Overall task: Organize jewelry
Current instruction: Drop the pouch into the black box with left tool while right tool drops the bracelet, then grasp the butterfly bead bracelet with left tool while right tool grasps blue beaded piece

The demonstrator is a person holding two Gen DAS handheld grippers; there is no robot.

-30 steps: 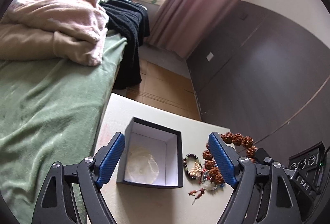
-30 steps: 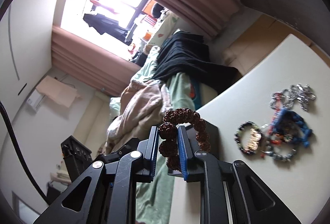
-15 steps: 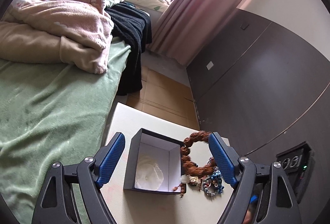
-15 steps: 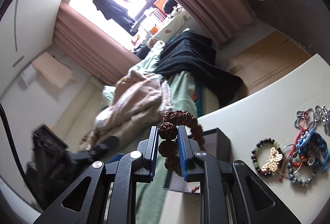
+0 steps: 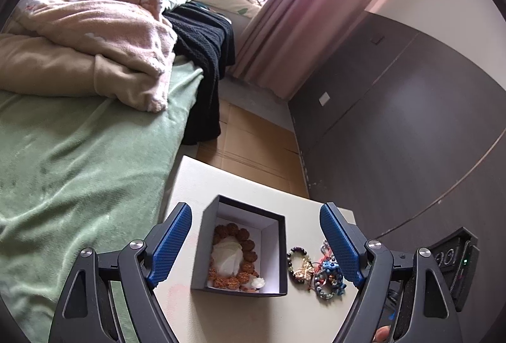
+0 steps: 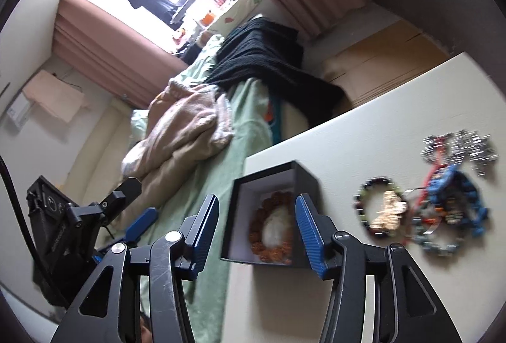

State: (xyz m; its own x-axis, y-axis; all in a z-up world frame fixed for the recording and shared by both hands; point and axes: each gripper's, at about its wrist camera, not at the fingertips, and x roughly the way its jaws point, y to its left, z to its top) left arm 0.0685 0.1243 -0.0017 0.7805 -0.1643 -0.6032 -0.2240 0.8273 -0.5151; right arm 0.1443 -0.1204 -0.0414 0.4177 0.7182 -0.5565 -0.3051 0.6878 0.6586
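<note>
The bead bracelet (image 5: 235, 257) lies flat on the floor of the box (image 5: 240, 287), a ring of rough brown beads with no marked long axis, curled around a white pad (image 5: 226, 257) and filling most of the white interior; a small pale charm sits at its near end. The box is dark outside, open at the top, and stands upright on the table (image 5: 227, 321) close to the edge that runs along the bed (image 5: 63, 169), its longer sides running from the near edge toward the far edge. The right gripper (image 6: 256, 229) hovers above the box with nothing between its blue pads; its jaws have just been opening and now stand about half apart, the bracelet lying free below them. The left gripper (image 5: 255, 243) has its jaws wide and empty, framing the box from the near side without touching it. Just beside the box, toward the table's other long edge, lies a dark bead bracelet with a gold butterfly (image 5: 299, 264), and touching that a tangled heap of blue, red and silver pieces (image 5: 329, 278); in the right wrist view a silver chain piece (image 6: 458, 148) lies at the far end of that heap. The table is pale and plain. The bed carries a green sheet, a bunched pink blanket (image 5: 95, 36) and a black knit (image 5: 205, 58) hanging off its end. Beyond are a tan floor (image 5: 249, 140), a dark panelled wall (image 5: 411, 121), pink curtains (image 5: 294, 11) and a bright window.
</note>
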